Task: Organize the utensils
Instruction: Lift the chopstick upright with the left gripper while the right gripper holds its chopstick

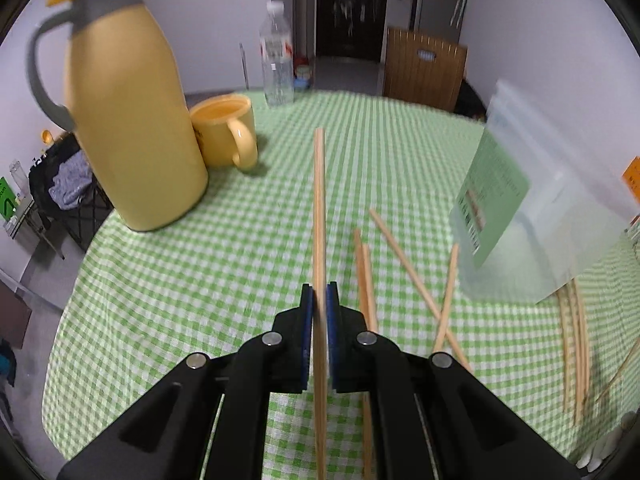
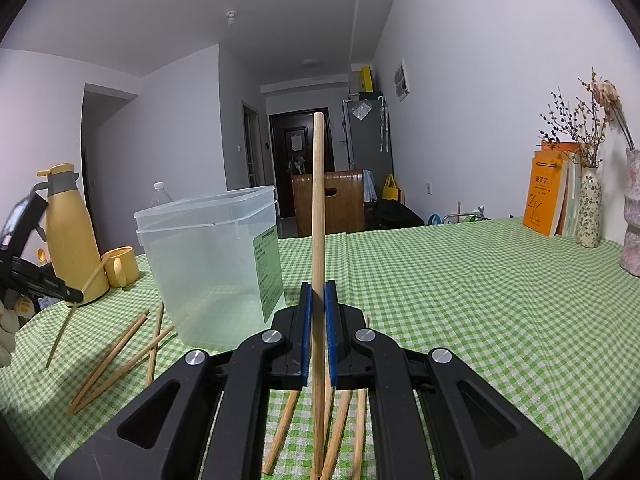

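Note:
My left gripper (image 1: 319,292) is shut on a wooden chopstick (image 1: 319,200) that points forward over the green checked tablecloth (image 1: 200,260). My right gripper (image 2: 319,290) is shut on another wooden chopstick (image 2: 318,200), held upright. A clear plastic container (image 2: 208,256) stands just left of the right gripper; it also shows in the left wrist view (image 1: 532,208) at the right, blurred. Several loose chopsticks (image 1: 400,272) lie on the cloth between the left gripper and the container, more (image 2: 120,356) left of the container, and several (image 2: 340,420) under the right gripper. The left gripper shows in the right wrist view (image 2: 60,292) at far left.
A yellow thermos jug (image 1: 128,112) and a yellow mug (image 1: 228,132) stand at the left, a water bottle (image 1: 276,56) behind them. Orange books (image 2: 548,196), a patterned vase (image 2: 590,208) with dried flowers and a second vase (image 2: 632,220) stand at the table's far right.

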A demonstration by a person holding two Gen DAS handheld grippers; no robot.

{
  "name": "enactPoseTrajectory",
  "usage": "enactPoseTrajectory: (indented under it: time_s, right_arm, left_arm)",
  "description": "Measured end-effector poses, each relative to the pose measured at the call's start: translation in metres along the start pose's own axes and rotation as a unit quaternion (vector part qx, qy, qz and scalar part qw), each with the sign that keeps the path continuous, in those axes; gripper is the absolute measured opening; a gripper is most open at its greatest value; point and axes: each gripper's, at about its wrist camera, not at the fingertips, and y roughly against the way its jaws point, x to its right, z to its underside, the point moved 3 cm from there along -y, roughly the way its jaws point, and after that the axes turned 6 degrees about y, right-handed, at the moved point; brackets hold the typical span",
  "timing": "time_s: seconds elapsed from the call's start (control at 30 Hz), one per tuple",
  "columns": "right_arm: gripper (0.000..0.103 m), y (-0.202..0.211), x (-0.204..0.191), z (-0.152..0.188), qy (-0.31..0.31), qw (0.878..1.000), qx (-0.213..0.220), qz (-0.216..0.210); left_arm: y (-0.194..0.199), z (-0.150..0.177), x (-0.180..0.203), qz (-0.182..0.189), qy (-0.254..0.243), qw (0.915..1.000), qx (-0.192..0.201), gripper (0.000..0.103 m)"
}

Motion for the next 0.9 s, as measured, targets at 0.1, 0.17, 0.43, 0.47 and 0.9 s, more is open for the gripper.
enactPoseTrajectory:
  time_s: [0.1, 0.17, 0.43, 0.47, 0.9]
  right_arm:
    - [0.007, 0.0, 0.0, 0.0, 0.0, 1.0, -0.001, 0.002]
    - [0.007, 0.0, 0.0, 0.0, 0.0, 1.0, -0.001, 0.003]
    - [0.007, 0.001, -0.001, -0.001, 0.002, 1.0, 0.004, 0.002]
    - [0.007, 0.0, -0.001, 0.0, 0.003, 1.0, 0.003, 0.002]
    - [0.007, 0.006, -0.002, -0.001, 0.009, 1.0, 0.017, 0.013]
  left_arm:
    - [0.017, 0.001, 0.003, -0.001, 0.002, 0.9994, 0.034, 0.004]
    - [0.029, 0.004, 0.009, -0.002, -0.002, 0.9984, 0.056, 0.004]
    - [0.063, 0.014, 0.02, 0.036, 0.004, 0.9936, 0.107, 0.004]
    - [0.065, 0.015, 0.021, 0.038, 0.003, 0.9932, 0.11, 0.004]
    - [0.102, 0.023, 0.038, 0.068, -0.001, 0.9864, 0.149, 0.004]
